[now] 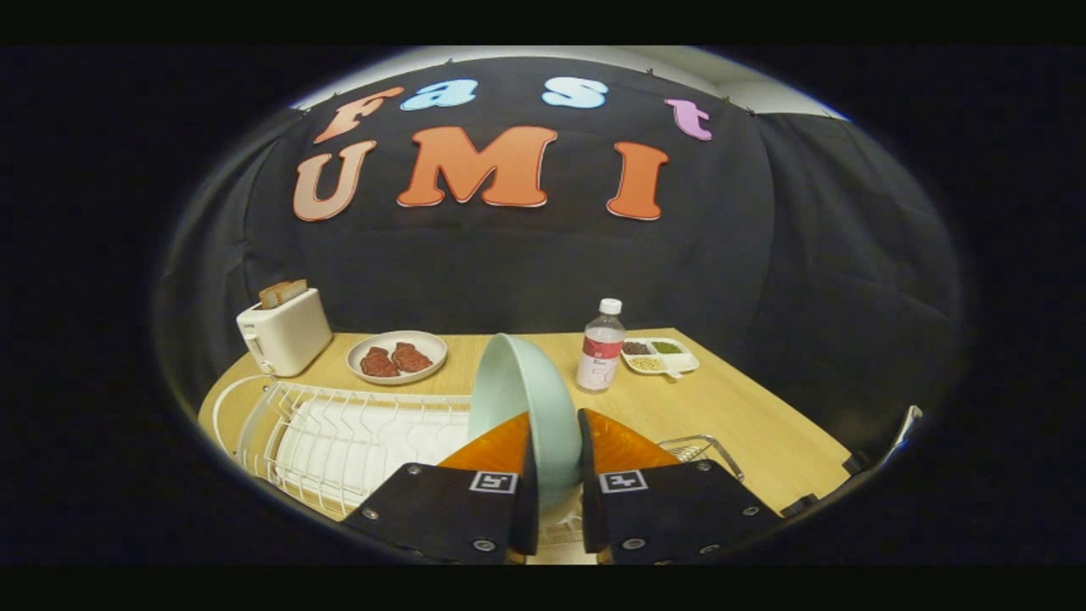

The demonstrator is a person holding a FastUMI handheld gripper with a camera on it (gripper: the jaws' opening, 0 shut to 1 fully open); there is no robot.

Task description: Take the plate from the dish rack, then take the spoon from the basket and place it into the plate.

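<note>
- The gripper [557, 475] is clamped on the plate [522, 399], one finger pressing each face, the rim pinched between them.
- The plate stands on edge, nearly upright, tipped a little toward the toaster side; its rim runs up and away from the fingers, and its hollow face looks toward the dish rack.
- It's a pale green plate, smooth and matte, round with a soft curved back.
- It sits above the near end of the dish rack [339, 433], a white wire frame with thin curved bars over a ribbed white tray.
- Just beside the fingers on the other side, a wire basket [704, 448] pokes out, only a corner of it visible; what's inside I can't tell.
- Beyond, on the light wooden table [747, 416]: a boxy white toaster [284, 333] with bread in its slots, a round white dish [397, 356] holding two reddish pieces, a clear bottle [601, 346] with a white cap, and a small divided tray [662, 356] of snacks.
</note>
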